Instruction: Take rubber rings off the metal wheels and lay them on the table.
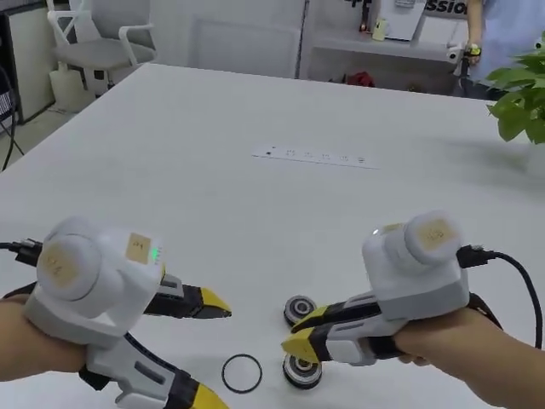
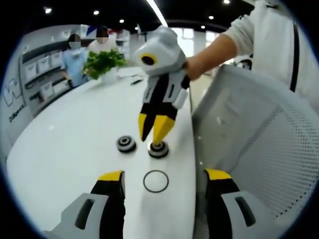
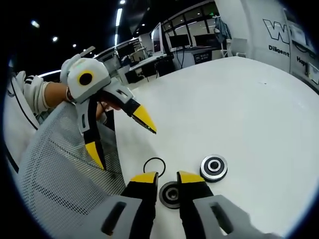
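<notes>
Nearest the headset, the left gripper [image 1: 211, 349] hangs low over the white table [image 1: 255, 213] with its jaws spread wide and nothing between them. One loose rubber ring [image 1: 242, 373] lies flat on the table just ahead of those jaws, close to the near edge. Just beyond it sit two metal wheels, both lying on their sides with their hubs facing up. The right gripper [image 1: 294, 341] points down at the nearer wheel [image 1: 302, 371]. Its jaws are drawn almost together, with a narrow gap, and its tips are at the wheel's top. I cannot tell whether they pinch the rubber. The farther wheel [image 1: 300, 308] stands free just beside it, still wearing its dark rubber. Well apart, mid-table, lies a white power strip [image 1: 315, 157], and a leafy plant [image 1: 524, 94] stands at the far right corner. A mesh chair [image 2: 259, 149] crowds the near edge of the table.
</notes>
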Available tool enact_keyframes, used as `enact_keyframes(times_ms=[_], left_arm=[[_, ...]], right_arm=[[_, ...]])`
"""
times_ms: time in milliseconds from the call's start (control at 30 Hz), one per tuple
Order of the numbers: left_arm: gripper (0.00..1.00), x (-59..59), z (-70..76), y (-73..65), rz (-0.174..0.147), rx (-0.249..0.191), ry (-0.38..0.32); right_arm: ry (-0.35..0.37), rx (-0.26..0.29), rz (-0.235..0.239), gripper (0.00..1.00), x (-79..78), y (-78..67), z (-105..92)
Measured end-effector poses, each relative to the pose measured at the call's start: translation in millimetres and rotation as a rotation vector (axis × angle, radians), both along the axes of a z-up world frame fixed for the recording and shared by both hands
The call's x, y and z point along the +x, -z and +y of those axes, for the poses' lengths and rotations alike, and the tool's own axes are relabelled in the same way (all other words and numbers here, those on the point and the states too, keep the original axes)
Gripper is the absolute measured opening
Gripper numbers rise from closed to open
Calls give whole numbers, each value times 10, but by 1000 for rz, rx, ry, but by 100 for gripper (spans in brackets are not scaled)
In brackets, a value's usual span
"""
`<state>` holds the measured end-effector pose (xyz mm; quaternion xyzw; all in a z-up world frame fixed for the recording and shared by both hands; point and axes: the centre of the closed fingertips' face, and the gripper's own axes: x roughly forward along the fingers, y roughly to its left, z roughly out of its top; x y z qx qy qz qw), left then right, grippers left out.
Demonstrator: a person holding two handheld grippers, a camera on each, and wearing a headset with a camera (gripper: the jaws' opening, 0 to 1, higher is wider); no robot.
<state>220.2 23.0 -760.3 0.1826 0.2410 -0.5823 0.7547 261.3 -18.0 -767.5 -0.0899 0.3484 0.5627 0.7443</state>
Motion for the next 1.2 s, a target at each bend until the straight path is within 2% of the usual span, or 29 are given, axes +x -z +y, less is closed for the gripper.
enact_keyframes(times_ms=[333,500,633,867,1200], left_arm=[[65,26,-48,-49,1,-10,-2],[65,42,-82,-51,6,-12,2],[64,62,-85,-63,7,-19,-5],[63,129,-120,-146,-6,-38,-25],[60,208,-289,-173,-14,-55,-3]], right_arm=[[-16,41,-31,25,-37,-124,-225],[-1,84,-55,27,-19,-203,-308],[4,98,-71,27,-28,-232,-353],[18,98,-90,27,-18,-184,-428],[15,117,-60,28,-95,-75,-444]])
